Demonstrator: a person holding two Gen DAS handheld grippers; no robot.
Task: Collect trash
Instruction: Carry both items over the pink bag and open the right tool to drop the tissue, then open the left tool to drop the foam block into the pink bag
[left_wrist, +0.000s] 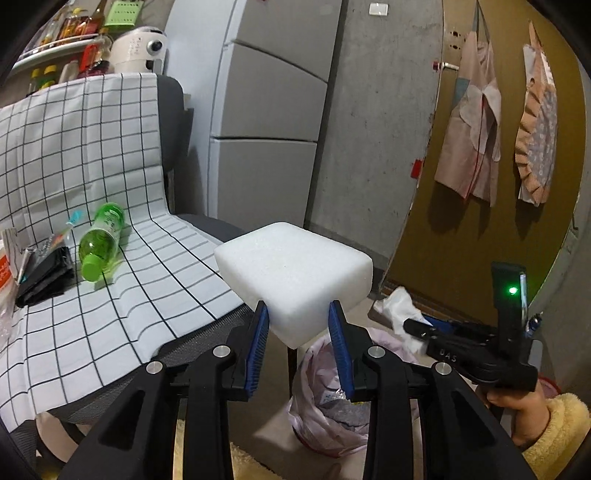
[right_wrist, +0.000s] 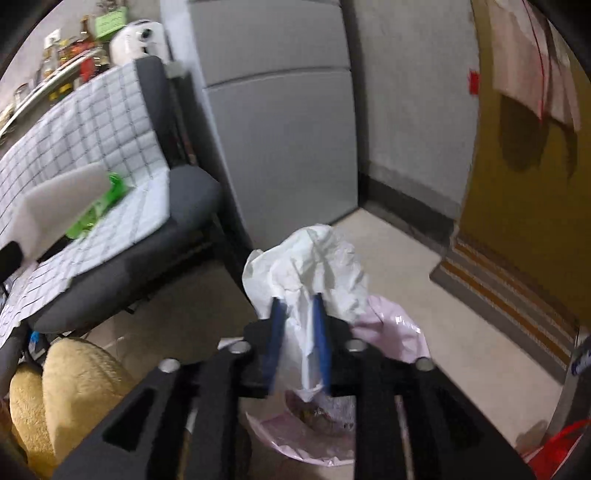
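My left gripper (left_wrist: 299, 308) is shut on a white foam block (left_wrist: 291, 258), its blue pads pressing two sides of the lower corner, above a bin lined with a pale pink bag (left_wrist: 325, 417). My right gripper (right_wrist: 298, 299) stands open over the same pink bag (right_wrist: 391, 325), with a crumpled white wrapper (right_wrist: 314, 258) between its parted jaws. That wrapper (left_wrist: 399, 306) also shows at the right gripper's tip in the left wrist view. A green plastic bottle (left_wrist: 101, 240) lies on the checked cloth (left_wrist: 74, 147) covering a chair.
A black folded pouch (left_wrist: 48, 277) and small wrappers lie left of the bottle. A grey fridge (left_wrist: 266, 110) stands behind the chair. A striped doormat (right_wrist: 509, 291) lies by the yellow door. A hand in a fluffy yellow sleeve (left_wrist: 554, 424) holds the right gripper.
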